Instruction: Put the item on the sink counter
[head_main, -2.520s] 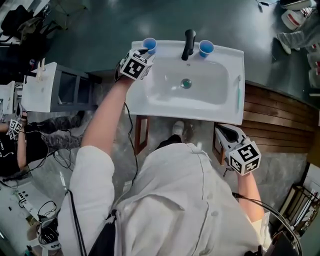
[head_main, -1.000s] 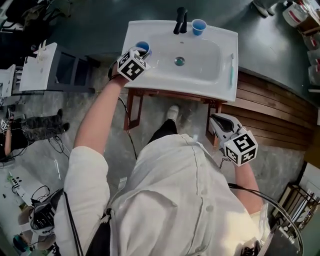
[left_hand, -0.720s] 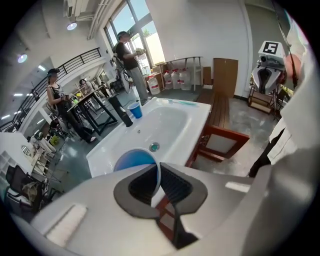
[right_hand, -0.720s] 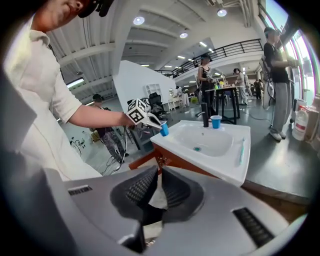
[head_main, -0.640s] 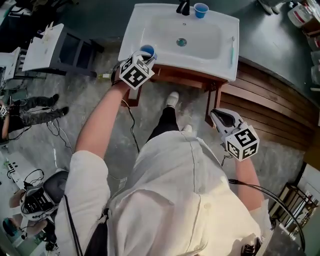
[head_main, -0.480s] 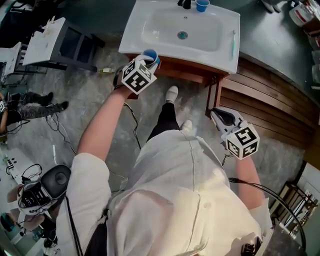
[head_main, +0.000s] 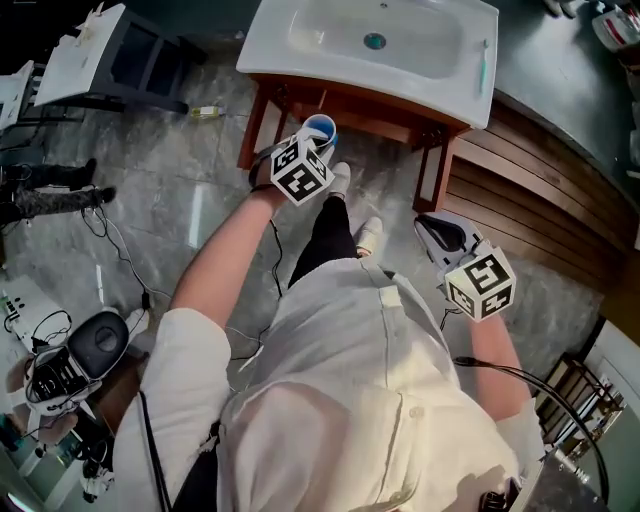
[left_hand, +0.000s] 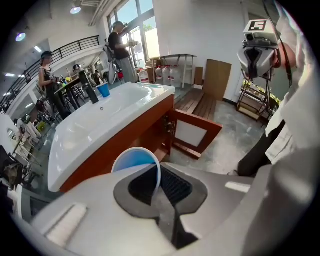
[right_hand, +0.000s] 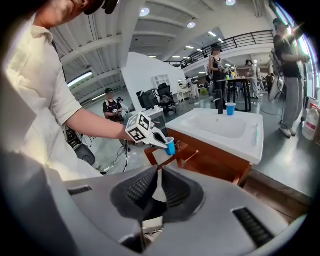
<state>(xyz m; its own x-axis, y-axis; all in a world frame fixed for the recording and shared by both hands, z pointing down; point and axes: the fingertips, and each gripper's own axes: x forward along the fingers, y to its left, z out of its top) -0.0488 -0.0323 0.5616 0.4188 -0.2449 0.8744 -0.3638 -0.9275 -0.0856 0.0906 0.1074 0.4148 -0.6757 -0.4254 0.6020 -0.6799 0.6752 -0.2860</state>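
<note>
You are holding the task's blue cup (head_main: 321, 128) in the left gripper (head_main: 316, 142), so the pick-up part is done and the placing is all that is left: the cup is not resting on anything, it is hanging at the gripper's tips over the floor, in front of the wooden cabinet (head_main: 345, 100) that carries the sink worktop (head_main: 272, 45). From the left gripper, the white worktop is lying ahead of the tips and beyond the cup, well apart from it, so you are still needing to carry the cup forward over the rim and set it down on a flat part beside the basin. The left gripper's jaws are drawn narrow on the cup's thin wall, one pad inside the mouth and one outside, pinching it near the rim. The right gripper (head_main: 438, 228) is hanging off to your other side, its jaws drawn nearly together with nothing between them, and it is taking no part. The cup is looking like a small, light, thin-walled one, blue with a pale rim, open mouth facing up toward you; it appears empty, though the inside is too small to be sure. Far ahead of the left gripper, a second blue cup (left_hand: 103, 89) is standing beside the dark tap (left_hand: 91, 93) at the back of the worktop.
</note>
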